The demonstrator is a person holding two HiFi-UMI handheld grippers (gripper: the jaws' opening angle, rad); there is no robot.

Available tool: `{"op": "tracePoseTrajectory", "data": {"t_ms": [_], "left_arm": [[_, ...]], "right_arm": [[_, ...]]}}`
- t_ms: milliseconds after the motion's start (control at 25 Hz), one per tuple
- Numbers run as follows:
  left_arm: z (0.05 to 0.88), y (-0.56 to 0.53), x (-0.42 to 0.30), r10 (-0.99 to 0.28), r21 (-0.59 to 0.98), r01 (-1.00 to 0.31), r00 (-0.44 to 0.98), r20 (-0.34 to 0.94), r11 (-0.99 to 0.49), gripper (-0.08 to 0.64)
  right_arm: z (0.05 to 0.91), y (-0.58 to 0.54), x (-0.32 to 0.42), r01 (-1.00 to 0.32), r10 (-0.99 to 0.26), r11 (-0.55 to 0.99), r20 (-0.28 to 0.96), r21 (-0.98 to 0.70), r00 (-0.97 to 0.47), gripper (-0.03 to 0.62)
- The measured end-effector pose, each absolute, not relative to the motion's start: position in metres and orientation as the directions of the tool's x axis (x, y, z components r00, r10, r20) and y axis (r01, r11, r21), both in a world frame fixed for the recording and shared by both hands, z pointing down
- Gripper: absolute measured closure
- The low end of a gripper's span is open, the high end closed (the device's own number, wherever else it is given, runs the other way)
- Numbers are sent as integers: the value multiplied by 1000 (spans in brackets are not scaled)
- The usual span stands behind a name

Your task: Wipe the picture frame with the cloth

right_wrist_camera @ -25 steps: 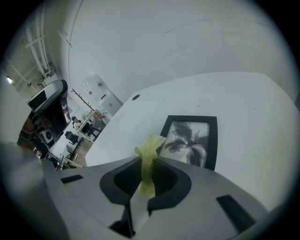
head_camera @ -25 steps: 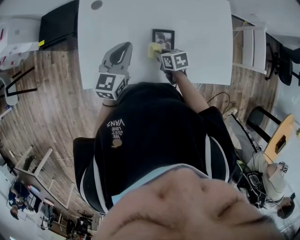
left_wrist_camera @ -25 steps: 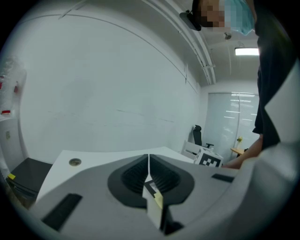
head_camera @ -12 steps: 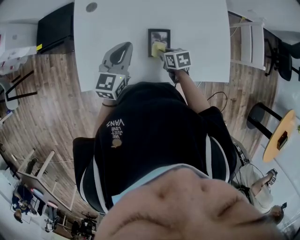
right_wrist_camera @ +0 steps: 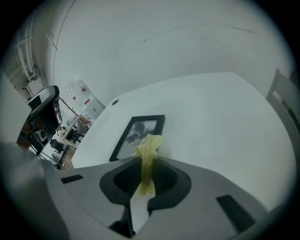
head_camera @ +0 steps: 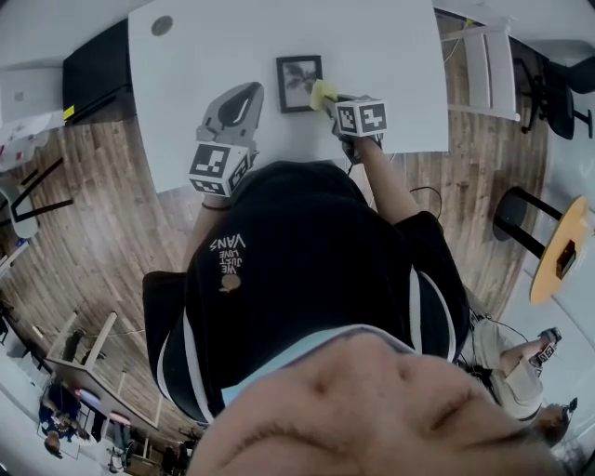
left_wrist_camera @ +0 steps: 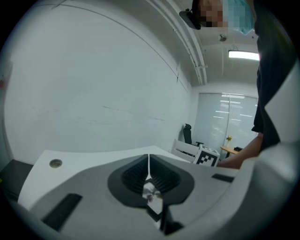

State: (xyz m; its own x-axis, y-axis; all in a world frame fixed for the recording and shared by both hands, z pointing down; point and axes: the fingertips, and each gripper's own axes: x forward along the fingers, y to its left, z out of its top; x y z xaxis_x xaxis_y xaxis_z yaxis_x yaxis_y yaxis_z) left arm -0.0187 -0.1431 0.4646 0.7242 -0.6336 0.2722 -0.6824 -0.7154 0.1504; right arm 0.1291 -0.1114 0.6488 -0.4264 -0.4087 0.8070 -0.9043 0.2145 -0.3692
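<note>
The picture frame (head_camera: 299, 84) lay flat on the white bench (head_camera: 390, 56), and I held the yellow cloth (right_wrist_camera: 149, 147) pinched in my right hand-held gripper (right_wrist_camera: 148, 164) by its right edge; my left hand-held gripper (left_wrist_camera: 149, 164) was pressed together, left of the frame

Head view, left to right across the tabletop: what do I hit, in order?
round grey cap → left gripper → picture frame → cloth → right gripper
</note>
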Motion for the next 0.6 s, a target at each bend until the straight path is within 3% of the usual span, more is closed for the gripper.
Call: {"op": "tracePoseTrajectory", "data": {"t_ms": [600], "left_arm": [[465, -141, 7, -578, 154, -627, 769, 272, -763, 541]], "right_arm": [[644, -104, 153, -918, -449, 153, 802, -365, -394, 546]]}}
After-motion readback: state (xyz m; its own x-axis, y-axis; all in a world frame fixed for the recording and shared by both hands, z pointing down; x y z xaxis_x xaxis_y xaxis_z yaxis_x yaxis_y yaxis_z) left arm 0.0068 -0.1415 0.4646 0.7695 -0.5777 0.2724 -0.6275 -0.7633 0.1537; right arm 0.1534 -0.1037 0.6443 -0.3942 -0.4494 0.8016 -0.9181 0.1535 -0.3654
